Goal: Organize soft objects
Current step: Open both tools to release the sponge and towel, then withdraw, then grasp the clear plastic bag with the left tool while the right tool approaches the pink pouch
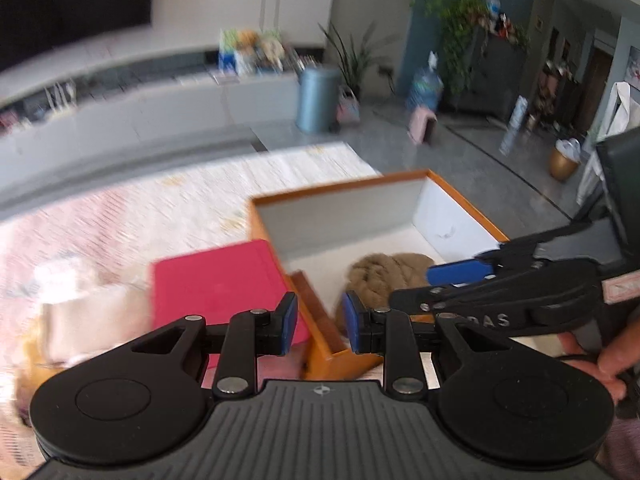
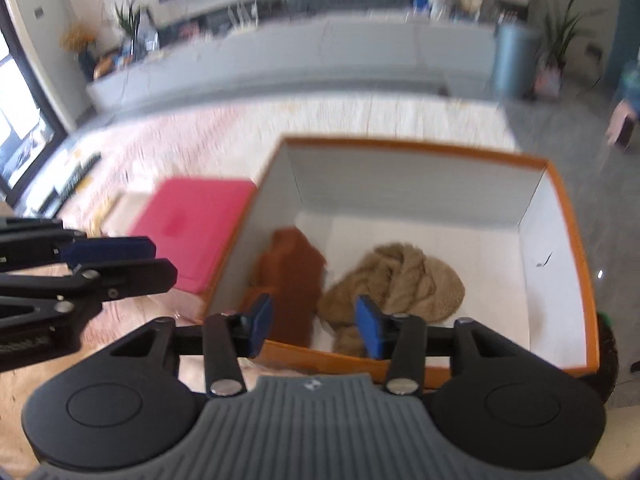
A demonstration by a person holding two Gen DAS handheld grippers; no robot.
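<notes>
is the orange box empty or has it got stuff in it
Not empty. The lidless orange box holds a tan knitted bundle and a rust-brown cloth on its white floor; the rest of the floor is bare.

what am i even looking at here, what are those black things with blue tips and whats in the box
Those are two hand-held grippers, each with a camera looking along its fingers. One picture comes from the left gripper, the other from the right gripper; each also shows in the other's view. Both are open and hold nothing. Ahead is an orange box with white walls. In it lie a tan knit and a brown cloth. A red pad lies beside the box on a pale rug.
</notes>
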